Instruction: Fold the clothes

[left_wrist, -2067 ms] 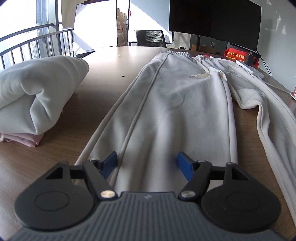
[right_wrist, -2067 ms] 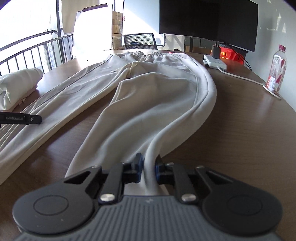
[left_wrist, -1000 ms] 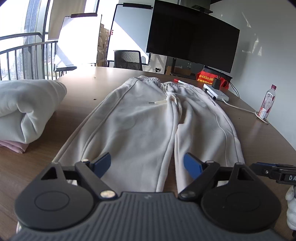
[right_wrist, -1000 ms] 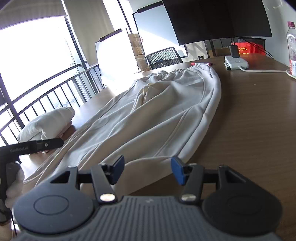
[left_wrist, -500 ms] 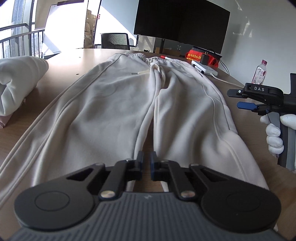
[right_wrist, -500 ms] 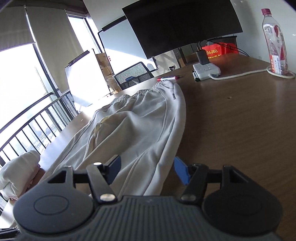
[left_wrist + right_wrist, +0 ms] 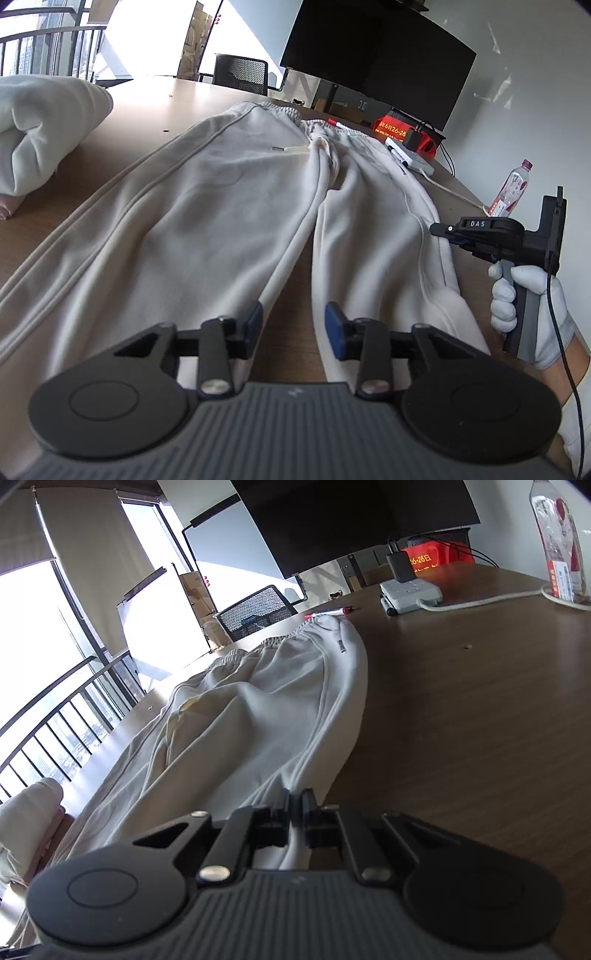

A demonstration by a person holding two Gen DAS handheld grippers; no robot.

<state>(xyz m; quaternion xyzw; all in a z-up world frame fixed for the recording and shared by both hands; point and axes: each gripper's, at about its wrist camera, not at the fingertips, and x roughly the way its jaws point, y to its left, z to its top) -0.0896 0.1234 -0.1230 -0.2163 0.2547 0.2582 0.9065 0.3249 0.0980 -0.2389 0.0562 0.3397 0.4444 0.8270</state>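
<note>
Right gripper [image 7: 295, 805] — closing on sweatpants [image 7: 266, 709]

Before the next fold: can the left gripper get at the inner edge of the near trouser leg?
Probably yes. The left gripper is opening with nothing between its fingers, and the trousers' edge lies just ahead, uncovered.

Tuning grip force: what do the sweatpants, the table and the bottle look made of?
Sweatpants: soft matte knit, likely cotton fleece; thick rounded folds, ribbed waistband. The closing right gripper pinches its edge.
Table: brown wood-grain, low sheen; probably laminate or veneer.
Bottle: clear, probably plastic, with a printed label.
</note>
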